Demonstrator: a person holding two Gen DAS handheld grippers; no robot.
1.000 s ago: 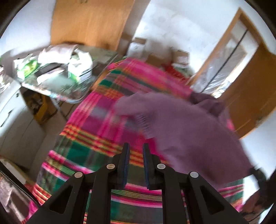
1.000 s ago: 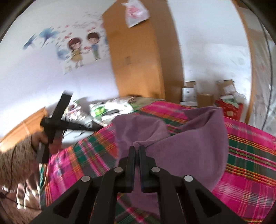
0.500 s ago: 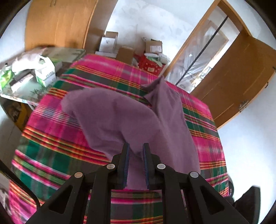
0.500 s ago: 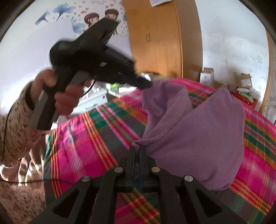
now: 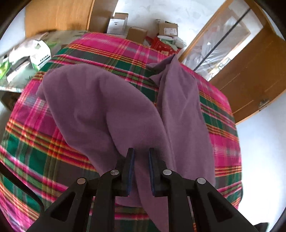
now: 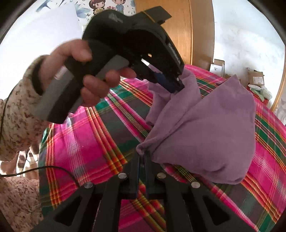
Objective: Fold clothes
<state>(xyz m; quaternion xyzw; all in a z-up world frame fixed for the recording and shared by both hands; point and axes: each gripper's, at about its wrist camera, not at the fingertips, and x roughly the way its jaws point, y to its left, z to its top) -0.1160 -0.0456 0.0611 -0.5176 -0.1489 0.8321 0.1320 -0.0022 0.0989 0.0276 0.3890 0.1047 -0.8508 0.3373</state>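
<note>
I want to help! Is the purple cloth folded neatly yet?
Not yet. The purple cloth hangs bunched between the left gripper and right gripper, above the plaid blanket.

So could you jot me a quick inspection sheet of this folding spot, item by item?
Surface: plaid blanket, pink and green, over the bed.
Job's things: purple garment, lifted and draped, not yet folded.
Clutter: boxes and packets on a side table; cardboard boxes by the wall.
Grippers: left hand-held gripper clamps one garment edge; right hand-held gripper pinches another.
Cables: thin black cable at the blanket's edge.
Surroundings: wooden wardrobe, wooden door, cartoon wall sticker.
</note>
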